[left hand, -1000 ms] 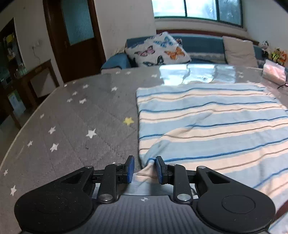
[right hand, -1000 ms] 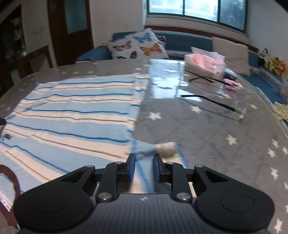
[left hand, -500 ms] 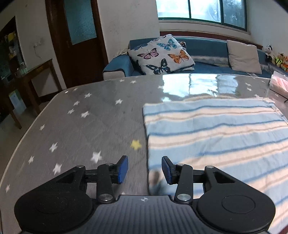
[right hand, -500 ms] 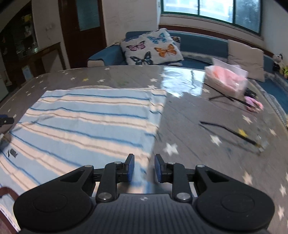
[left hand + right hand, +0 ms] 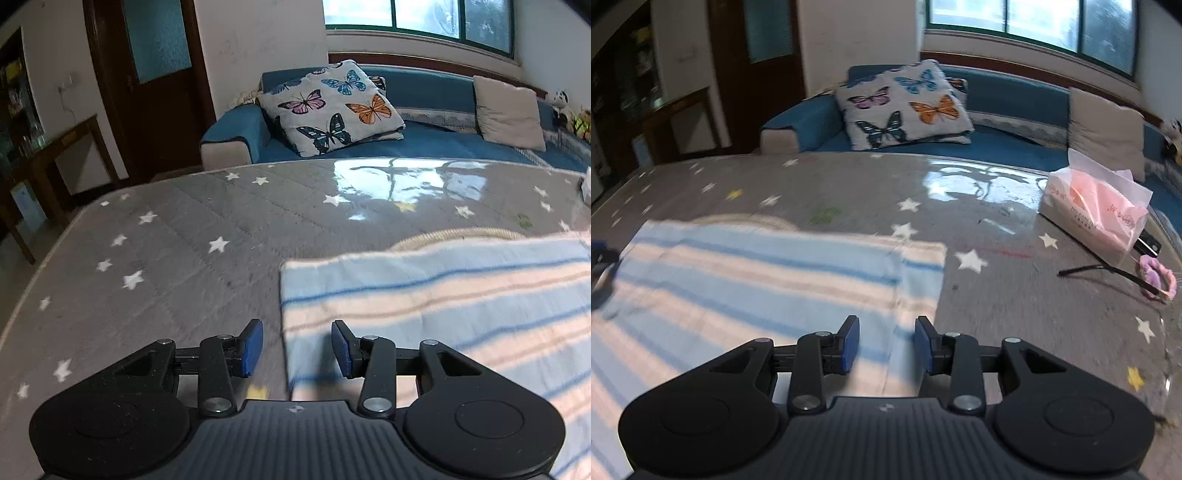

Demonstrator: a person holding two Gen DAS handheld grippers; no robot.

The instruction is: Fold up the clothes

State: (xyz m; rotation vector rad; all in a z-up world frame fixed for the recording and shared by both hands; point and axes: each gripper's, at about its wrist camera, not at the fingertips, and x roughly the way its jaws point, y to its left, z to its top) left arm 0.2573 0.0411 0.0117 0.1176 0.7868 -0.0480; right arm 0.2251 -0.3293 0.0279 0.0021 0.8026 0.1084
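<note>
Both grippers, left (image 5: 297, 349) and right (image 5: 886, 345), are held open, nothing gripped; right just widened. Shirt (image 5: 443, 295) is judged soft, light; corners should be pinched.

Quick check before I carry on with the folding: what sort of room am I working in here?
Most likely a home living room. A blue sofa with a butterfly cushion sits under a window, and the striped garment lies on a table with a star-print cover and a tissue pack.
</note>
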